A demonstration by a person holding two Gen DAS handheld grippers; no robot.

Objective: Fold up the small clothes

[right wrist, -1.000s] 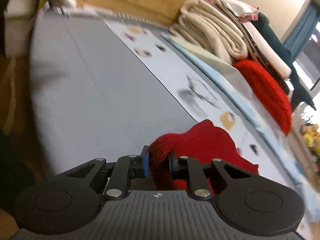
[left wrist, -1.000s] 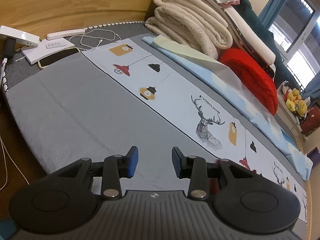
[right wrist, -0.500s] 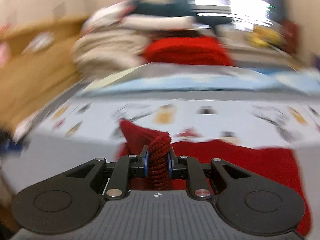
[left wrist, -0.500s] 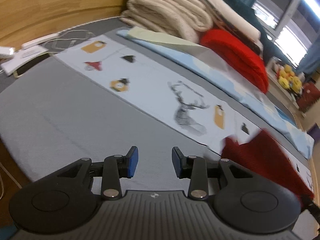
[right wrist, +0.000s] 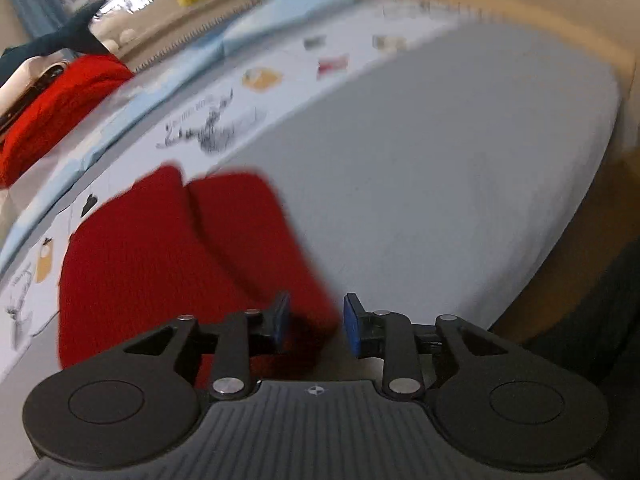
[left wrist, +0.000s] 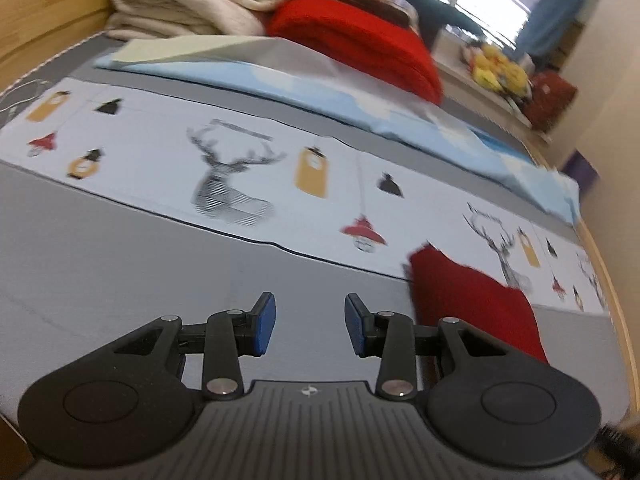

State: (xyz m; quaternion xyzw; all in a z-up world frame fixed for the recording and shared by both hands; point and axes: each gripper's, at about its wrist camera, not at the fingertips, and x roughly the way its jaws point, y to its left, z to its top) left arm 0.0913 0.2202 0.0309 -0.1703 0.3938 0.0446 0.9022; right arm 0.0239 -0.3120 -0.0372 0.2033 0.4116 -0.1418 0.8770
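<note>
A small red knitted garment (right wrist: 168, 252) lies on the grey bed cover (right wrist: 440, 152), partly over the printed white strip. My right gripper (right wrist: 314, 326) is open just above the garment's near edge, with red knit showing between the pads. In the left wrist view the same garment (left wrist: 468, 300) lies to the right of my left gripper (left wrist: 310, 328), which is open and empty over bare grey cover (left wrist: 120, 264).
A white strip printed with deer and lanterns (left wrist: 248, 168) runs along the bed, with a light blue sheet (left wrist: 320, 96) behind it. A folded red blanket (left wrist: 360, 40) and cream blankets (left wrist: 192, 4) are stacked at the back. The bed's wooden edge (right wrist: 592, 216) is at the right.
My right gripper held a fold of the red garment, set it down on the bed and opened. My left gripper swung right, bringing the garment into its view.
</note>
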